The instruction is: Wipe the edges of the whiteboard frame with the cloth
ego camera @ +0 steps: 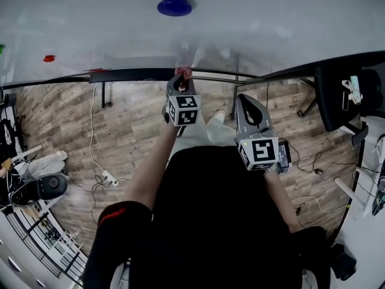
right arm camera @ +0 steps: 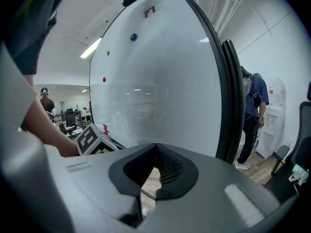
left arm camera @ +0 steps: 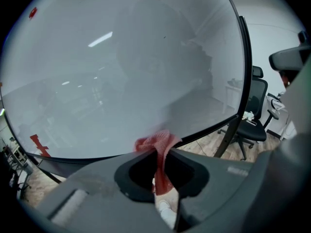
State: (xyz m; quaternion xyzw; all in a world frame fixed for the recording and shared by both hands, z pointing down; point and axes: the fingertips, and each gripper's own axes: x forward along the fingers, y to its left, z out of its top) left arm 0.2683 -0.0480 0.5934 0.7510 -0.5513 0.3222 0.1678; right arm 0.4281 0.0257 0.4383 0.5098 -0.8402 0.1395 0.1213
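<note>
A large whiteboard (ego camera: 192, 35) with a thin black frame (ego camera: 138, 74) stands in front of me. My left gripper (ego camera: 181, 77) is shut on a red cloth (left arm camera: 156, 145), which presses against the bottom frame edge (left arm camera: 204, 132). The cloth bunches up above the jaws and hangs down between them. My right gripper (ego camera: 248, 104) hangs lower and to the right, away from the board, shut with nothing in it. In the right gripper view the board (right arm camera: 160, 81) and its black side frame (right arm camera: 232, 101) rise ahead, with the left gripper's marker cube (right arm camera: 92, 140) at left.
A blue magnet (ego camera: 174, 6) and a red magnet (ego camera: 49, 58) stick to the board. The board's stand legs (ego camera: 105, 95) rest on wood floor with cables and a power strip (ego camera: 109, 177). A black office chair (left arm camera: 252, 115) stands at right. A person (right arm camera: 252, 115) stands beyond the board's side.
</note>
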